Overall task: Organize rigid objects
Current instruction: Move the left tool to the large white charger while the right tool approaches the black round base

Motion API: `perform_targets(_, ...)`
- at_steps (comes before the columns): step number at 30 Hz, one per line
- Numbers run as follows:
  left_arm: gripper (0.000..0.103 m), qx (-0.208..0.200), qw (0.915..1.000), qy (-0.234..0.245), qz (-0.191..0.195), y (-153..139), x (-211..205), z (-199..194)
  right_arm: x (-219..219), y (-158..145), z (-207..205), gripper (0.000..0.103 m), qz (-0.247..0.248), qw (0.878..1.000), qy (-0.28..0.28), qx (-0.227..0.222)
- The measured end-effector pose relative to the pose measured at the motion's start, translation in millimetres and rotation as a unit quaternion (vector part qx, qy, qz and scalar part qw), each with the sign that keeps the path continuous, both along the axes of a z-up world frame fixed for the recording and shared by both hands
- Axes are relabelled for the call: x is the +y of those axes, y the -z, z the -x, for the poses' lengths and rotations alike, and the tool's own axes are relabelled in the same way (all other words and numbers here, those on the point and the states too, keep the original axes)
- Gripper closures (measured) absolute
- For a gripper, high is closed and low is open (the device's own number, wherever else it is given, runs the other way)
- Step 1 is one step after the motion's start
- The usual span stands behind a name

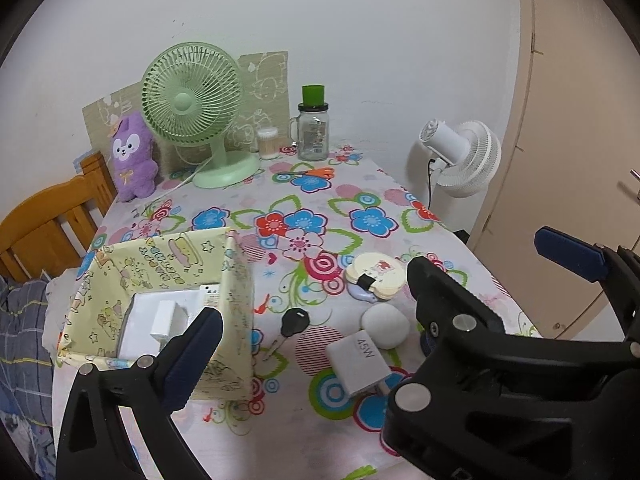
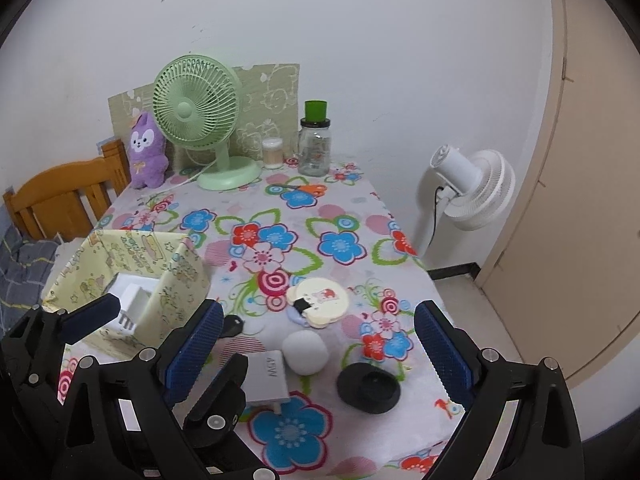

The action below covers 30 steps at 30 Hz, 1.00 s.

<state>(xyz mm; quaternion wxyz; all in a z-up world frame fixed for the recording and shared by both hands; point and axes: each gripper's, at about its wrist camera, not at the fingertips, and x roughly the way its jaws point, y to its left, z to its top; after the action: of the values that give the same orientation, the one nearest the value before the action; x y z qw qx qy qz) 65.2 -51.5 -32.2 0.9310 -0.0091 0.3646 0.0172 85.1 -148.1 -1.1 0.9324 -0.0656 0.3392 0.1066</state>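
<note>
On the flowered tablecloth (image 1: 304,208) stands a yellow patterned box (image 1: 236,292) with a white plug block (image 1: 168,322) inside. To its right lie a black-headed key (image 1: 294,322), a white 45W charger (image 1: 358,364), a white ball (image 1: 386,326) and a cream round case (image 1: 376,276). My left gripper (image 1: 316,320) is open, its left finger at the box's front wall. My right gripper (image 2: 318,314) is open above the ball (image 2: 306,350) and a black disc (image 2: 368,390). The charger (image 2: 266,376) lies just inside its left finger. The two grippers overlap side by side, and neither holds anything.
At the back stand a green fan (image 1: 192,96), a purple plush (image 1: 132,156), a glass jar with a green lid (image 1: 314,132), a swab tub (image 1: 268,142) and orange scissors (image 1: 316,172). A white floor fan (image 2: 472,184) and a door are right. A wooden headboard (image 1: 44,224) is left.
</note>
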Motion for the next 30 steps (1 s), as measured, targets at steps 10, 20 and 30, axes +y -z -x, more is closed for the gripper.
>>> perform_targets(10, 0.000, -0.020, 0.9996, 0.021, -0.003, 8, -20, 1, -23, 8, 2, 0.005, -0.006, 1.000, 0.000, -0.010)
perform_targets(20, 0.001, -0.030, 0.9995, 0.007, -0.006, 25, -28, -1, -35, 26, 0, 0.005, -0.023, 1.000, -0.008, -0.010)
perform_targets(30, 0.001, -0.004, 1.0000, 0.008, -0.005, 55, -33, -10, -38, 56, -10, 0.005, -0.016, 1.000, -0.010, 0.012)
